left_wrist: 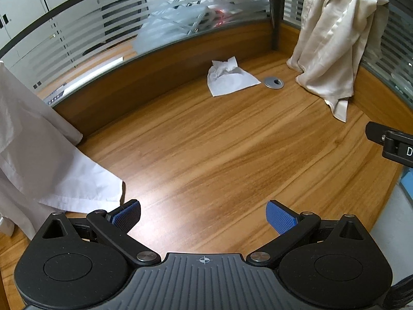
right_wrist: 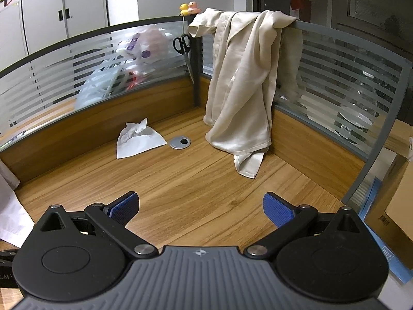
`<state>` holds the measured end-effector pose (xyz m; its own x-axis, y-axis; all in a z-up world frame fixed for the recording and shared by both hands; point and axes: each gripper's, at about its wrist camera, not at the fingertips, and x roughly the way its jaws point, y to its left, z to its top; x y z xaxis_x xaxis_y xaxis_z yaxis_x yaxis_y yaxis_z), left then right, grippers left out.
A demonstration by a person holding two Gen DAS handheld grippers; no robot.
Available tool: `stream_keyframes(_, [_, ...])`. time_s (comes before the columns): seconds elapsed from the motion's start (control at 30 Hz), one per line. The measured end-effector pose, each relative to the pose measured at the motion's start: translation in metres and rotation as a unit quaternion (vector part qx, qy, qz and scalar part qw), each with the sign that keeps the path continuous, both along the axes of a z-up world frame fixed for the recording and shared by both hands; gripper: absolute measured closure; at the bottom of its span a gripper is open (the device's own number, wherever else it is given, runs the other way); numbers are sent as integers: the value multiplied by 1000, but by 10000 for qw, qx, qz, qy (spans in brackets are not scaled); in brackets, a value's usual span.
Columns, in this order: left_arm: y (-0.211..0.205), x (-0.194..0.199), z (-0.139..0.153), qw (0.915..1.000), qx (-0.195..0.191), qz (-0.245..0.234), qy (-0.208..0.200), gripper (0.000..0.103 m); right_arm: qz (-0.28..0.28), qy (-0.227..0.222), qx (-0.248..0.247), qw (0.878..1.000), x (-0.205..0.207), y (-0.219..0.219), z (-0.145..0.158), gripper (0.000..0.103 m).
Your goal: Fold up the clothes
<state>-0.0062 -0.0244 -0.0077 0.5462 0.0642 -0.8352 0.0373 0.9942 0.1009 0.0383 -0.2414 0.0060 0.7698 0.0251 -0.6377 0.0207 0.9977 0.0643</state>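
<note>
**Two open grippers over a desk, clothes at both edges**

The left gripper (left_wrist: 204, 218) and the right gripper (right_wrist: 201, 213) are both seen spread wide, with nothing held between the blue pads. A beige garment (right_wrist: 242, 90) is draped over the glass partition (right_wrist: 348, 77) at upper right, its hem resting on the wooden desk (right_wrist: 196, 186). A white shirt (left_wrist: 38, 155) is seen at the left edge. A crumpled tissue (right_wrist: 136, 139) lies just beside a grey cable cover (right_wrist: 180, 142). "100%" is read on the cabinets (right_wrist: 41, 13) at upper left.
</note>
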Motion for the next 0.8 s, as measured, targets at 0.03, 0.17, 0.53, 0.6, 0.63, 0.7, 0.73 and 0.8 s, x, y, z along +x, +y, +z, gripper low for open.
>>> stream_keyframes(0.03, [1,0,1,10000,1,-9,9,0,-3,-5,-1,10000,-1,1,-1,0])
stream_keyframes(0.17, [6,2,3,10000,6,-46,46,0,-1,-12,15,10000,-1,3,-4,0])
stream_keyframes(0.53, [0,6,1,9998,43,-156,110,0,-31,-51,11,10000,1,5,-3,0])
stream_keyframes(0.6, [0,6,1,9998,36,-162,107,0,-35,-62,10,10000,1,4,-3,0])
stream_keyframes(0.63, [1,6,0,9998,21,-170,110,0,-39,-63,8,10000,1,4,-3,0])
stream_keyframes(0.7, [2,5,-1,9998,12,-170,117,0,-41,-61,4,10000,0,4,-3,0])
stream_keyframes(0.73, [3,6,-1,9998,9,-166,126,0,-39,-56,5,10000,0,4,-4,0])
stream_keyframes(0.8, [3,8,-1,9998,-5,-149,146,0,-38,-39,2,10000,2,4,-3,0])
